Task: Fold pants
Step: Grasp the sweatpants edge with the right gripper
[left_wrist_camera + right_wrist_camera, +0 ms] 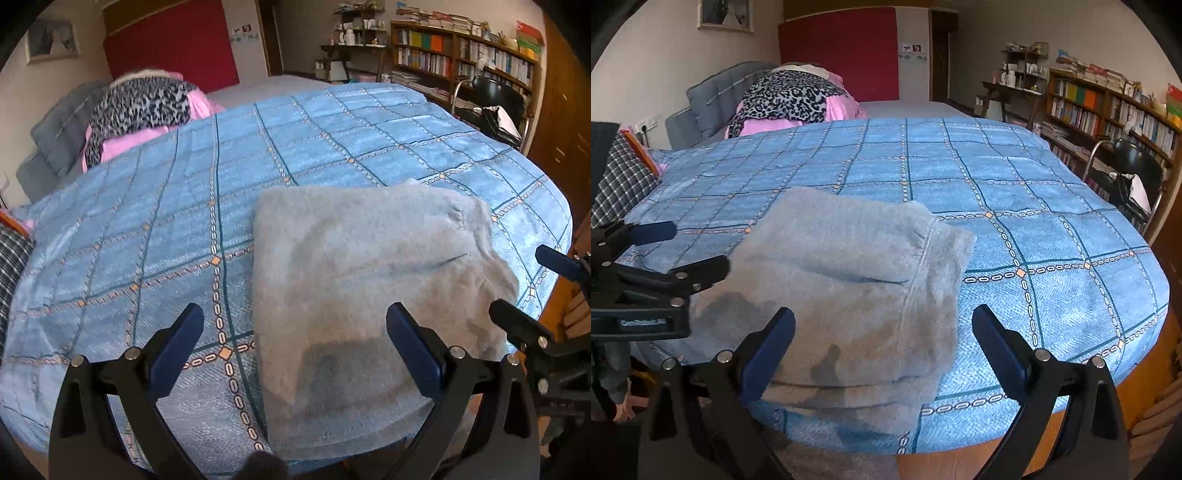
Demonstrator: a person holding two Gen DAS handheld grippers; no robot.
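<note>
The pale grey-blue fleece pants (369,295) lie folded in a compact rectangle on the blue checked bedspread (147,240), near the bed's front edge. They also show in the right wrist view (849,295). My left gripper (295,332) is open and empty, held just above the pants' left edge. My right gripper (882,332) is open and empty above the pants' right part. The right gripper shows at the right edge of the left wrist view (532,291); the left gripper shows at the left edge of the right wrist view (690,247).
A leopard-print and pink bundle (790,99) lies at the head of the bed by grey cushions (720,96). A plaid cloth (620,177) is at the left. A black chair (1130,173) and bookshelves (1108,110) stand to the right. The wooden floor (964,458) lies below.
</note>
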